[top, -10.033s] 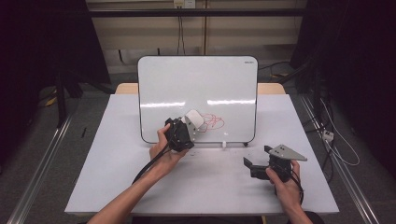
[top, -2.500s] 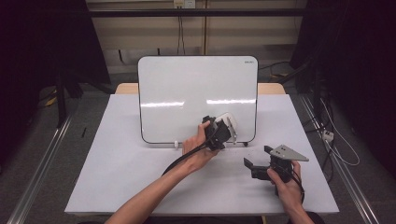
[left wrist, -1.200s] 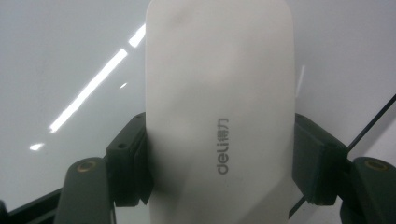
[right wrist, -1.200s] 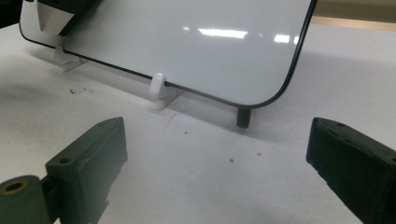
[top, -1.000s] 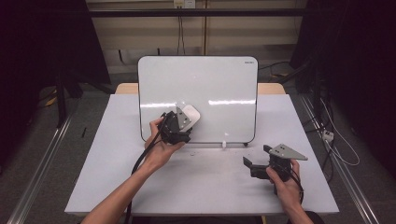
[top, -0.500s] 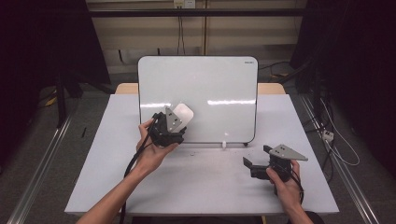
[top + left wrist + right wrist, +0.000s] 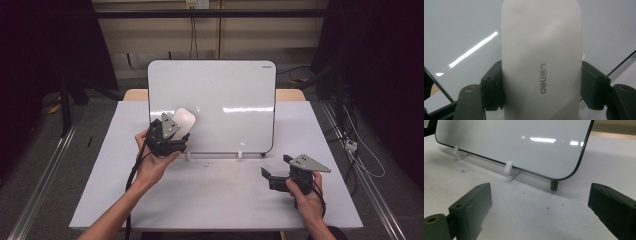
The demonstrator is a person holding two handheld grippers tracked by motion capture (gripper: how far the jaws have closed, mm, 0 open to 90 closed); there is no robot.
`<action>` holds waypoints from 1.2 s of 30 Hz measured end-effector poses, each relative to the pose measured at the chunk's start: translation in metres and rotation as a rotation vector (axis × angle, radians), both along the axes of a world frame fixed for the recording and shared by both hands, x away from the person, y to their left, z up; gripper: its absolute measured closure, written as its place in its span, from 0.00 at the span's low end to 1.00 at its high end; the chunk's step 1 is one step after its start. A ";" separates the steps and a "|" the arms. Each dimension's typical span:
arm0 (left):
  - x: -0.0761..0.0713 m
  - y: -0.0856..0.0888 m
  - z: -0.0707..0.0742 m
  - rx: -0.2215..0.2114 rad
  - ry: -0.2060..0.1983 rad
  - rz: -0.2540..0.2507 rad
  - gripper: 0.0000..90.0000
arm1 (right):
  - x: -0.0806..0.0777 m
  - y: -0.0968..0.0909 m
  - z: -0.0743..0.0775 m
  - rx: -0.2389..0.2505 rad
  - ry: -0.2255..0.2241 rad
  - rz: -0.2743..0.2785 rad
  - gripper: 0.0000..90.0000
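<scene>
A whiteboard (image 7: 220,100) stands upright on small white feet at the back of the table; its face is blank white with a glare streak. My left gripper (image 7: 172,134) is shut on a white board eraser (image 7: 183,120), pressed against the board's lower left part. In the left gripper view the eraser (image 7: 541,60) stands between the two black pads (image 7: 495,90) with grey lettering on its back. My right gripper (image 7: 274,175) rests on the table at the front right, open with nothing in it. In the right gripper view the gap between its jaws (image 7: 539,212) faces the whiteboard (image 7: 511,142).
The white table top (image 7: 215,195) carries a few small dark and red specks in front of the board (image 7: 464,170). A white foot (image 7: 509,171) and a black leg (image 7: 553,185) prop the board. Cables and metal rails lie on the floor at both sides.
The red scribble seen on the board ten seconds ago is gone. Over the last second my left gripper has carried the eraser leftward across the board. The right gripper has stayed put.
</scene>
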State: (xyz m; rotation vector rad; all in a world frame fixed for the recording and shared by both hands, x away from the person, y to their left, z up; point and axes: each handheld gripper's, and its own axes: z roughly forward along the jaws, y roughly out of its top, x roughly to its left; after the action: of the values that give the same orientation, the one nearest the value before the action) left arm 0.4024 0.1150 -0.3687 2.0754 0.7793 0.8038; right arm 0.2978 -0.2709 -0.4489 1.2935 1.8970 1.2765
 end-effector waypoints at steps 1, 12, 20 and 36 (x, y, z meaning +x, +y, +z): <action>0.000 0.002 0.000 0.000 -0.001 0.000 0.35 | 0.000 0.000 0.000 0.003 0.001 -0.005 0.06; -0.003 0.032 0.003 -0.015 -0.010 0.050 0.35 | 0.002 0.001 -0.001 0.001 0.001 -0.006 0.06; 0.002 0.041 -0.010 0.015 0.006 0.085 0.35 | 0.001 0.001 0.000 0.009 -0.005 -0.004 0.06; 0.017 0.026 -0.027 0.083 0.001 0.100 0.35 | -0.001 -0.001 -0.001 0.000 -0.002 0.008 0.06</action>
State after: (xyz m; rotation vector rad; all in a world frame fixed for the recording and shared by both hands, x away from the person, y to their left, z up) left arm 0.4191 0.1410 -0.3959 2.1236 0.8691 0.9032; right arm 0.2965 -0.2717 -0.4497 1.2858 1.9029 1.2807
